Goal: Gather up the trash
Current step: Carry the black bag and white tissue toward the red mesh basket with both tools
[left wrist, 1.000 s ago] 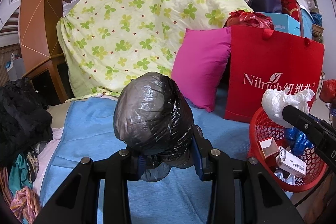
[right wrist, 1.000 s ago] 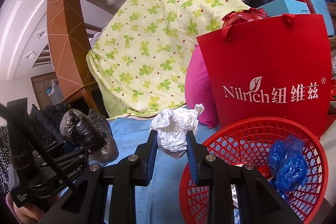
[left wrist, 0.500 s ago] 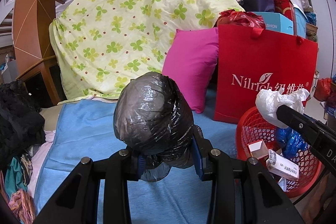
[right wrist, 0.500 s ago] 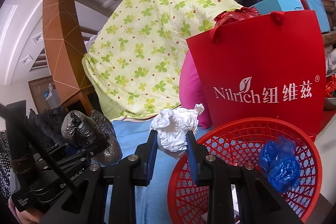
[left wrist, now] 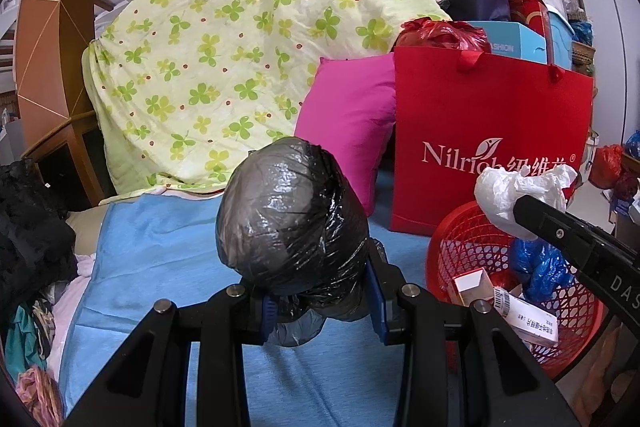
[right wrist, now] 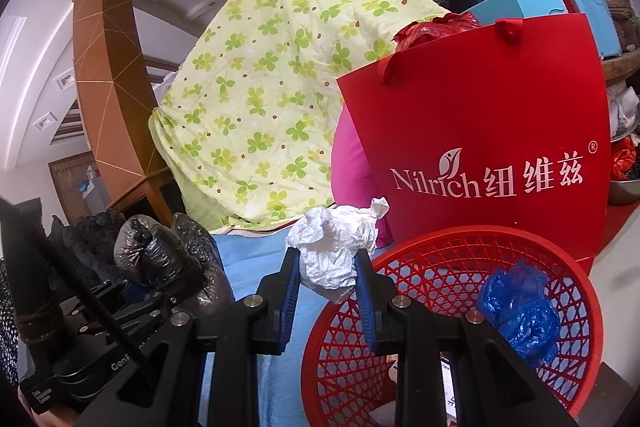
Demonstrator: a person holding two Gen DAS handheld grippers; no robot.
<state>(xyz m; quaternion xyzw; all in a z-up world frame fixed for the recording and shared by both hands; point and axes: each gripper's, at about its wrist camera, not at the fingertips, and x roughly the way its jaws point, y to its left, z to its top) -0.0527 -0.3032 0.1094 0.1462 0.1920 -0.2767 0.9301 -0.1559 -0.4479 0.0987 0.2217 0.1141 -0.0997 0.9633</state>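
Observation:
A crumpled black plastic bag bulges up between the blue pads of my left gripper, which is shut on it above the blue sheet. My right gripper is shut on a wad of white crumpled paper, held at the near left rim of the red mesh basket. From the left wrist view the white wad hangs over the basket, which holds a blue plastic bag and small cartons. The black bag shows at lower left in the right wrist view.
A red Nilrich paper bag stands behind the basket, beside a pink cushion and a green clover-print quilt. Dark clothes pile at the left. Boxes and bags stack up at the back right.
The basket and red bag have slid slightly across both views; both grippers keep their hold, with the white wad still at the basket's rim.

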